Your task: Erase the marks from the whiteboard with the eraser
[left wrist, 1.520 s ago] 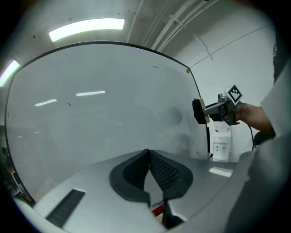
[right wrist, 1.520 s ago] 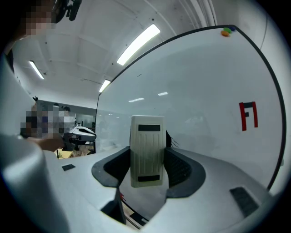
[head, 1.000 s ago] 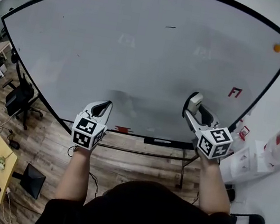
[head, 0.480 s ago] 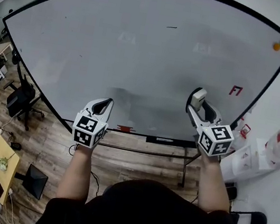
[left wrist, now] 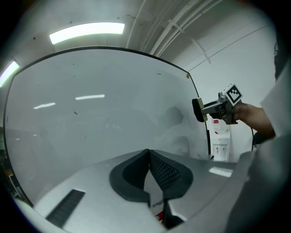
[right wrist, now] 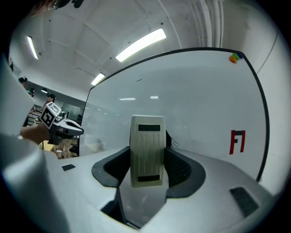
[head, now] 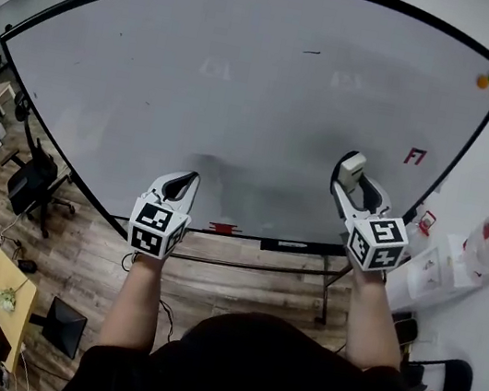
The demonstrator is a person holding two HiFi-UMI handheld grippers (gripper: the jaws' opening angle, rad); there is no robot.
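Head view: right claw (head: 347, 174) clamps eraser (head: 351, 168) by right edge of whiteboard (head: 246, 78), bare surface leftward; left claw (head: 188, 181) closed, empty.

Left forearm (head: 137, 297) and right forearm (head: 370, 320) stretched forward toward the whiteboard (head: 243, 96), left tongs (head: 187, 180) near its bottom edge, jaws pressed together on nothing, right tongs (head: 350, 173) slightly higher by its lower right, jaws clamped on the upright eraser (right wrist: 147, 150)

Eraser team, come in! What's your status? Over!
Left tool shut, empty. Right tool shut on eraser, up at whiteboard's lower right. Red mark, small dark dash not yet erased. Nothing in the way.
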